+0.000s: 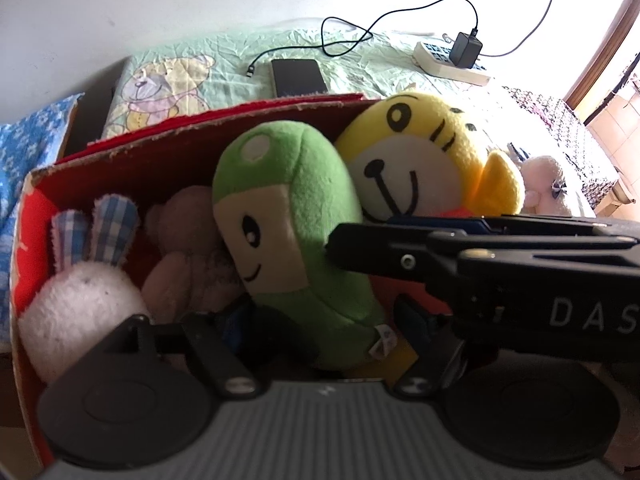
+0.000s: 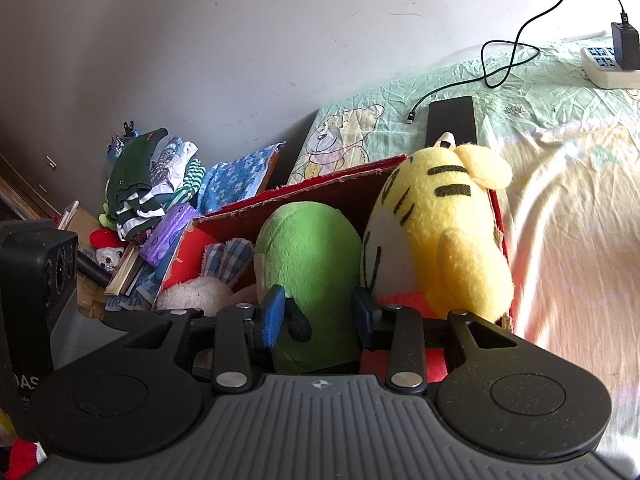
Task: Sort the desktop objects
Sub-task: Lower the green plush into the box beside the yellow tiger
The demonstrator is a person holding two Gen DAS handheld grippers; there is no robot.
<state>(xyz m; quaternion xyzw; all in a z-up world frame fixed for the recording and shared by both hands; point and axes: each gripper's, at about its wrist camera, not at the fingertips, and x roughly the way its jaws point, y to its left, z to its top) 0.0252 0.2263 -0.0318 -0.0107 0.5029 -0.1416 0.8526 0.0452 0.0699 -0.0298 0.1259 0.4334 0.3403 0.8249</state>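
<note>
A red cardboard box (image 1: 168, 152) stands on a bed, against a green cartoon-bear sheet (image 1: 168, 84). Four soft toys are packed inside it. The green plush (image 1: 296, 216) stands upright at the centre of the box. The yellow tiger plush (image 1: 424, 148) presses against it at its 2 o'clock. A pink plush (image 1: 188, 248) lies at its 9 o'clock, and a white rabbit plush (image 1: 80, 304) with checked ears sits further out toward 8 o'clock, in the box's corner.

Right gripper (image 2: 318, 314): its two blue-padded fingers (image 2: 272, 316) stand on either side of the green plush (image 2: 312, 264), low on its body, and both pads press into the pile. The tongs are clamped on that toy. The yellow tiger plush (image 2: 448, 240) leans at the right finger's 1 o'clock.

Left gripper (image 1: 320, 324): the fingers flank the foot of the green plush, but the toy and the right gripper's black arm (image 1: 460, 256), which crosses from 3 o'clock, hide the tips. Whether they are apart or gripping cannot be told.

Beyond the box at 12 o'clock lie a dark phone (image 1: 298, 76), a black charging cable (image 1: 360, 36) and a white power strip (image 1: 448, 62) with a black adapter plugged in. A heap of folded clothes (image 2: 152, 180) sits at the box's 10 o'clock in the right wrist view.
</note>
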